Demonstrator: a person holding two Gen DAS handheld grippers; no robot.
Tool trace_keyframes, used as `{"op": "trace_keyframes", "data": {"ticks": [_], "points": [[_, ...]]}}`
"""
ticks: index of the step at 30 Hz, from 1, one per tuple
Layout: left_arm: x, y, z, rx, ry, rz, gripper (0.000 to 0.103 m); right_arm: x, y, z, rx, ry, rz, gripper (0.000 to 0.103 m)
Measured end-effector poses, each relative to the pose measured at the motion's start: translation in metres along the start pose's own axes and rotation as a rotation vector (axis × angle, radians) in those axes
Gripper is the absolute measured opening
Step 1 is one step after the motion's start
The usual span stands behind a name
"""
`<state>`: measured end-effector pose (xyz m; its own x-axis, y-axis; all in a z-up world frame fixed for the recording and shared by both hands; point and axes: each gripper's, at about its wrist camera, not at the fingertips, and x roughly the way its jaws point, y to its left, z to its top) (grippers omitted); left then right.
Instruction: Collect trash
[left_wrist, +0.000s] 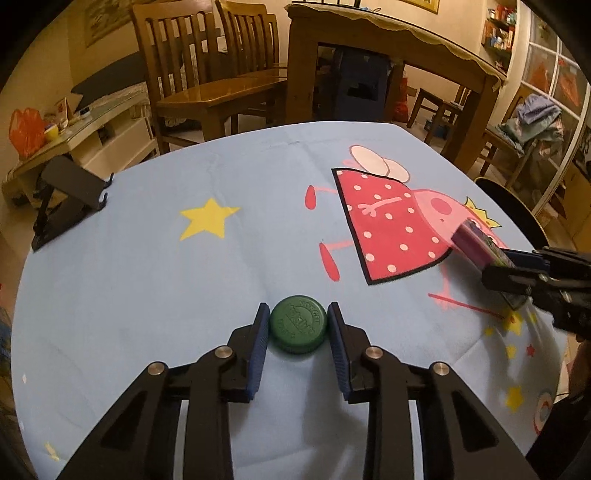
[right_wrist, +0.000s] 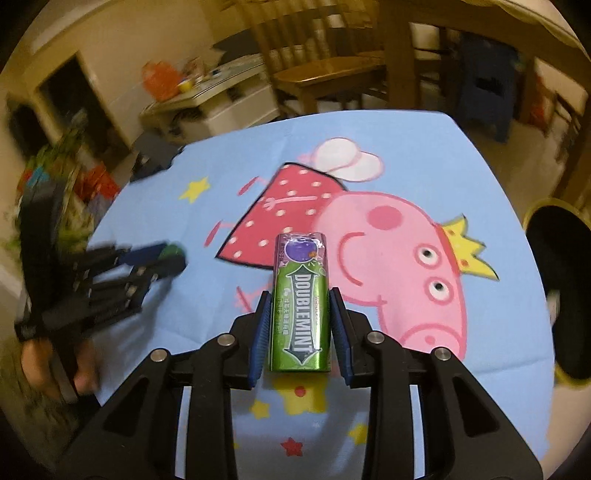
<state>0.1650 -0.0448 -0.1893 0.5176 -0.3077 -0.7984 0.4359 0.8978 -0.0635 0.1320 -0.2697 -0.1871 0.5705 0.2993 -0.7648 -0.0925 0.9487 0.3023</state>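
Note:
A green bottle cap (left_wrist: 298, 324) sits between the blue pads of my left gripper (left_wrist: 298, 317), which is shut on it just above the blue cartoon tablecloth (left_wrist: 147, 288). My right gripper (right_wrist: 300, 299) is shut on a green Doublemint gum pack (right_wrist: 301, 302) with a purple end, held above the cloth. In the left wrist view the right gripper (left_wrist: 517, 273) is at the right edge with the gum pack (left_wrist: 480, 247) in it. In the right wrist view the left gripper (right_wrist: 162, 258) is blurred at the left with the cap (right_wrist: 173, 251) at its tips.
A black folding phone stand (left_wrist: 62, 203) stands at the table's far left. A dark round bin with a yellow rim (right_wrist: 561, 288) is off the table's right side. Wooden chairs (left_wrist: 207, 74) and a large wooden table (left_wrist: 388, 55) stand behind.

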Motion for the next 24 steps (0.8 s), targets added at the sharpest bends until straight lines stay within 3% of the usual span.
{"op": "trace_keyframes", "data": {"ticks": [2,5,6,7,9,12,15,18,19,24], "points": [[-0.003,0.001,-0.004,-0.023,-0.004,-0.007,0.03,-0.001,-0.012,0.0,0.127,-0.007,0.005,0.031],[-0.007,-0.005,-0.011,-0.016,-0.011,0.02,0.03,0.01,-0.007,-0.006,0.215,0.009,-0.041,0.033],[-0.008,-0.007,-0.012,-0.009,-0.011,0.031,0.03,0.01,-0.006,-0.006,0.231,0.003,-0.039,0.043],[-0.009,-0.007,-0.013,-0.005,-0.011,0.033,0.03,0.006,-0.004,-0.005,0.263,0.0,0.007,0.062],[-0.01,-0.005,-0.013,-0.001,-0.009,0.021,0.03,0.001,-0.002,-0.002,0.277,0.014,0.065,0.076],[-0.01,0.002,-0.013,-0.014,-0.006,-0.008,0.03,0.004,-0.001,0.003,0.224,0.089,0.017,0.071],[-0.01,0.005,-0.012,-0.02,-0.004,-0.016,0.03,0.007,0.013,0.004,0.127,0.099,-0.05,0.066],[-0.01,0.006,-0.012,-0.019,-0.003,-0.016,0.03,0.013,0.036,-0.004,-0.041,0.1,-0.193,0.041],[-0.01,0.008,-0.012,-0.026,-0.002,-0.023,0.03,0.013,0.041,-0.007,-0.082,0.099,-0.212,0.037],[-0.011,0.011,-0.012,-0.04,-0.004,-0.034,0.029,0.008,0.04,-0.001,-0.111,0.088,-0.218,0.032]]}}
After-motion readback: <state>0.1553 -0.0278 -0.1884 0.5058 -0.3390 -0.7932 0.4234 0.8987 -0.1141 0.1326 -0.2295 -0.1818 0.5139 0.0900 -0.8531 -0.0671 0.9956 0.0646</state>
